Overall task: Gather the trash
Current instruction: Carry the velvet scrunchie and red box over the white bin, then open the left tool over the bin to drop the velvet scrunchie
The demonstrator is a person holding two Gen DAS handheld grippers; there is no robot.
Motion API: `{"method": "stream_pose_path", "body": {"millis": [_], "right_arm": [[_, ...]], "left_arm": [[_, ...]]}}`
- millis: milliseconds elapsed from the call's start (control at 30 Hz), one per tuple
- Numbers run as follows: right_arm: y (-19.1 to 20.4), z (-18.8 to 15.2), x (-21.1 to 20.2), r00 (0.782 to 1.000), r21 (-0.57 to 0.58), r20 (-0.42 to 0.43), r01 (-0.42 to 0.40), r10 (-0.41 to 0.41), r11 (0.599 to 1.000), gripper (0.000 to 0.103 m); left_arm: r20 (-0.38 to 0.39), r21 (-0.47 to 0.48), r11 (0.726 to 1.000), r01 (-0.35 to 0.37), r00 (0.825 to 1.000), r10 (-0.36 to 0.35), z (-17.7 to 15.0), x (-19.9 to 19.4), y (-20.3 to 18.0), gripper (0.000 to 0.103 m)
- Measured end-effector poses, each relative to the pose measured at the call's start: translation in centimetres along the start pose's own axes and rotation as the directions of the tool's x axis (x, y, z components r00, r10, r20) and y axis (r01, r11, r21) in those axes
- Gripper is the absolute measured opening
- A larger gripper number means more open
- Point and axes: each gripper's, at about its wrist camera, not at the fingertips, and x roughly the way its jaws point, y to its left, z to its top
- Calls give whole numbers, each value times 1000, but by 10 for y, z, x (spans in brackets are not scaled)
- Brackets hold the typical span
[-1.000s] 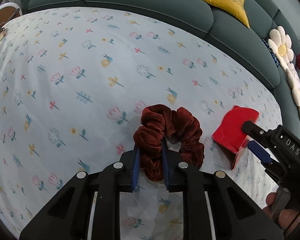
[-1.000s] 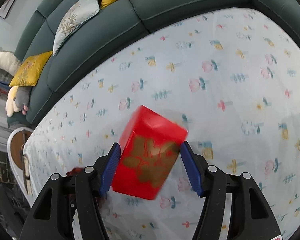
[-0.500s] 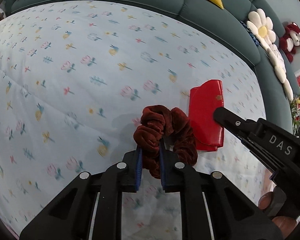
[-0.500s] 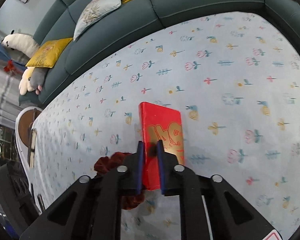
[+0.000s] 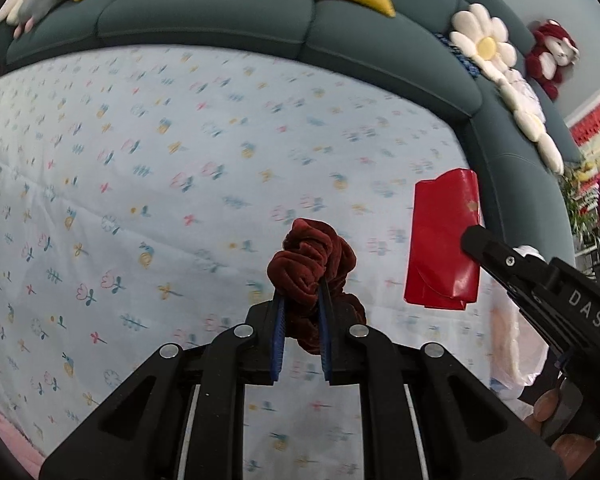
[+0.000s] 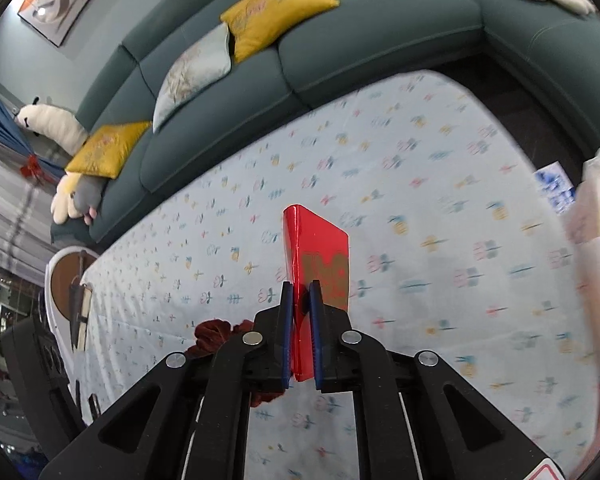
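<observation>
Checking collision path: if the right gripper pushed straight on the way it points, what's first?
Probably the floral tablecloth: the right gripper, clamping the red envelope, aims down at bare cloth. Depth is unclear.

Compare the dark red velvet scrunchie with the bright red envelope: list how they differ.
The dark red velvet scrunchie is soft, ruffled and matte; the bright red envelope is flat, glossy and gold-printed. The left gripper pinches the scrunchie; the right gripper pinches the envelope's edge. Both hang above the floral cloth.

"DAS" in white on right gripper [image 5: 470, 240] body; gold print on red packet [image 6: 320, 260] unreadable.
</observation>
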Motion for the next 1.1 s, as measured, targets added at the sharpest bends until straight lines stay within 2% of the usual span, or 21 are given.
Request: {"method": "stream_pose_path", "body": {"millis": [200,433,833,1100], "right_arm": [[-28,13,-60,995,18,102,-8,6,1000,8],[-72,26,-130,976,55,219,-13,1,998,8],[-151,25,-215,940,125,338,-4,-39,992,8],[-196,18,-244,925,176,373,1,-67,984,8]], "left_arm": [[51,84,996,29,998,-34,-3,-27,-52,13],[97,189,980,56,992,-76,-8,-56,-118,13],[127,390,917,83,982,-143,-33,-79,-236,14],[115,463,882,90,980,-161,-45,-73,-282,14]]}}
